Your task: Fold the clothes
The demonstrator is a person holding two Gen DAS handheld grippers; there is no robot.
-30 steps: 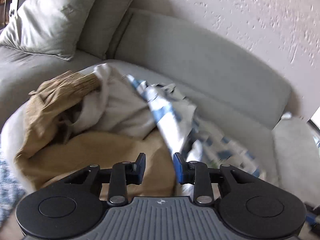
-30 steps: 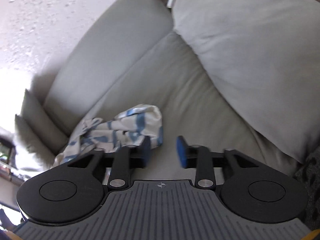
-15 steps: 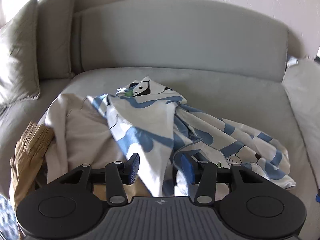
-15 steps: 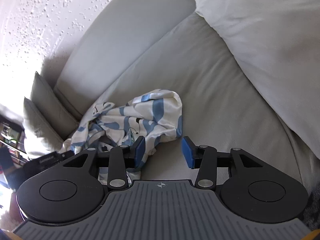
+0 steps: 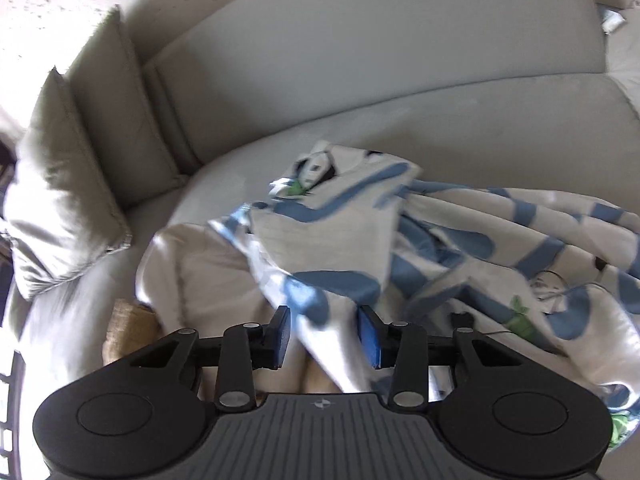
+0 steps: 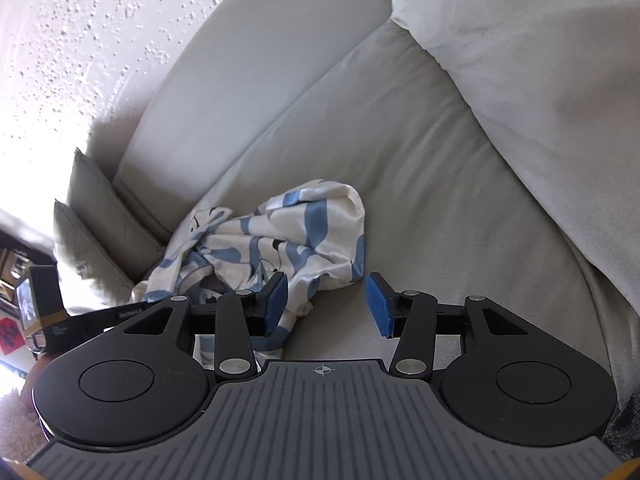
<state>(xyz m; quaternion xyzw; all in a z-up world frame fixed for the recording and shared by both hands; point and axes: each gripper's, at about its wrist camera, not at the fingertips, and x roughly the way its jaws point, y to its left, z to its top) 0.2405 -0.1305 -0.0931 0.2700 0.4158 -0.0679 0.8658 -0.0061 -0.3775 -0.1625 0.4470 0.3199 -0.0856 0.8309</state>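
My left gripper (image 5: 324, 334), just closing, straddles a fold of the crumpled white-and-blue printed garment (image 5: 400, 264) mid-frame on the grey sofa (image 5: 480, 120) — no pinch yet; my right gripper (image 6: 325, 304), just widening, stands open beside its edge — ready to spread it.

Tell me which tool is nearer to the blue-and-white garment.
Left. The left tool has the blue-and-white garment between its open jaws; the right tool is open beside its edge.

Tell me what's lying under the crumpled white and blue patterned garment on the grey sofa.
Under the white and blue patterned garment lies a cream cloth, and beside that a tan fabric edge. How far either reaches beneath is covered.
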